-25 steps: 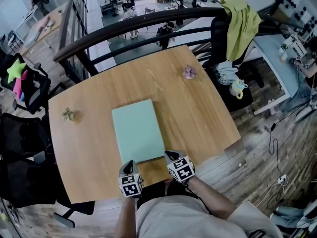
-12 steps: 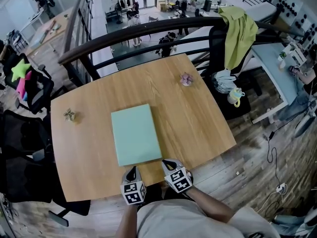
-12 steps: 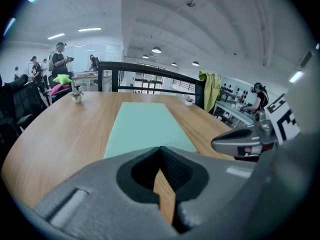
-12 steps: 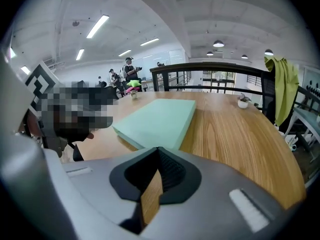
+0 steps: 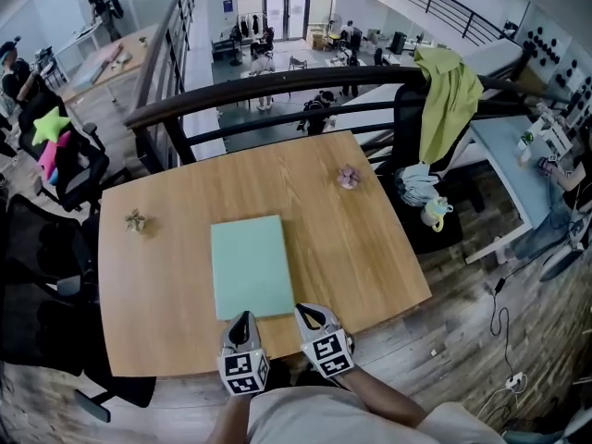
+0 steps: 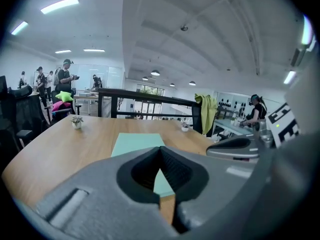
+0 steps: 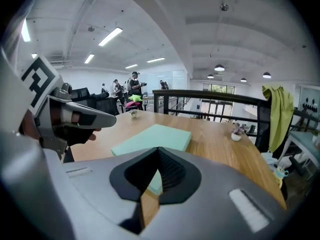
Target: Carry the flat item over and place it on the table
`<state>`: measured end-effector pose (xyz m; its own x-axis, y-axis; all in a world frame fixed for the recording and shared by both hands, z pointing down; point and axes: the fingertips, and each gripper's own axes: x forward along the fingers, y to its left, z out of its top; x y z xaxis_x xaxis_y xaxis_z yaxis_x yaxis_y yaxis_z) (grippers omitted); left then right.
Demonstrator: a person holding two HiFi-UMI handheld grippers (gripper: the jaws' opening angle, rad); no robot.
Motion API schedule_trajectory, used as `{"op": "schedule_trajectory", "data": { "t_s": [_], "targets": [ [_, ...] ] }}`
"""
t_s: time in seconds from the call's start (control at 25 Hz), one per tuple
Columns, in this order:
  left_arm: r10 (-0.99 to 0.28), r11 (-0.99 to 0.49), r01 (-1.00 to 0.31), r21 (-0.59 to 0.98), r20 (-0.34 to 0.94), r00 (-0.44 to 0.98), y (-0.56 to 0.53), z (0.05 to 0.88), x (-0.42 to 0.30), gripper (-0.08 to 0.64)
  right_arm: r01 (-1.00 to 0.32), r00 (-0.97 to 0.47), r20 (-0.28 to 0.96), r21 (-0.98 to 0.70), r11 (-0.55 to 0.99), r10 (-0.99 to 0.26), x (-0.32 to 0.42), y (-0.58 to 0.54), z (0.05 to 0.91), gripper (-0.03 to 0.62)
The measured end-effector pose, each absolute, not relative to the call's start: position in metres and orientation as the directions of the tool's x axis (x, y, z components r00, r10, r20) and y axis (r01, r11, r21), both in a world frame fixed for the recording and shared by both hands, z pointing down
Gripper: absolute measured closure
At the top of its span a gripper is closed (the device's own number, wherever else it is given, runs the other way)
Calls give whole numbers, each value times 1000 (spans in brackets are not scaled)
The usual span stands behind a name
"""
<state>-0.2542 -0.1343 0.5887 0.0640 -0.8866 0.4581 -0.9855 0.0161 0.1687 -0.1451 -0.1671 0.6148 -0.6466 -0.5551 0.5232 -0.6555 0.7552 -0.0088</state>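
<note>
The flat item (image 5: 250,266) is a mint-green slab lying flat on the wooden table (image 5: 370,239), just ahead of both grippers. In the head view my left gripper (image 5: 243,320) and right gripper (image 5: 308,313) hover side by side over the table's near edge, just short of the slab's near edge and apart from it. Both are shut with nothing between the jaws. The left gripper view shows the slab (image 6: 137,143) beyond the shut left gripper (image 6: 161,151). The right gripper view shows the slab (image 7: 155,139) past the shut right gripper (image 7: 158,151).
Two small potted plants stand on the table, one at the left (image 5: 136,220) and one at the far right (image 5: 349,176). A dark railing (image 5: 277,49) runs behind the table. A black office chair (image 5: 46,276) stands left; a chair draped with yellow-green cloth (image 5: 449,72) stands right.
Both grippers have drawn back from the slab's near edge toward me and risen, staying shut. The slab lies still on the table.
</note>
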Motion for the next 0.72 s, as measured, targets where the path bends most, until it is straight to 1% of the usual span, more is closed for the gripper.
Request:
{"op": "schedule_trajectory", "data": {
  "t_s": [0.16, 0.28, 0.44, 0.56, 0.72],
  "targets": [
    [-920, 4, -982, 190, 386, 71, -150, 562, -252, 557, -648, -669, 446, 42, 761, -594, -153, -177, 578, 581],
    [-952, 0, -984, 177, 302, 54, -162, 530, -256, 557, -652, -685, 381, 60, 756, -621, -159, -188, 548, 581],
    [-979, 20, -993, 113, 203, 4, -169, 484, -265, 557, -659, -697, 300, 90, 747, -651, -159, -200, 505, 582],
    [-990, 32, -997, 65, 136, -23, -170, 455, -274, 557, -678, -697, 214, 116, 726, -685, -156, -207, 466, 581],
    [-995, 57, -998, 29, 82, -55, -172, 427, -283, 557, -691, -702, 116, 130, 711, -703, -151, -216, 421, 581]
  ]
}}
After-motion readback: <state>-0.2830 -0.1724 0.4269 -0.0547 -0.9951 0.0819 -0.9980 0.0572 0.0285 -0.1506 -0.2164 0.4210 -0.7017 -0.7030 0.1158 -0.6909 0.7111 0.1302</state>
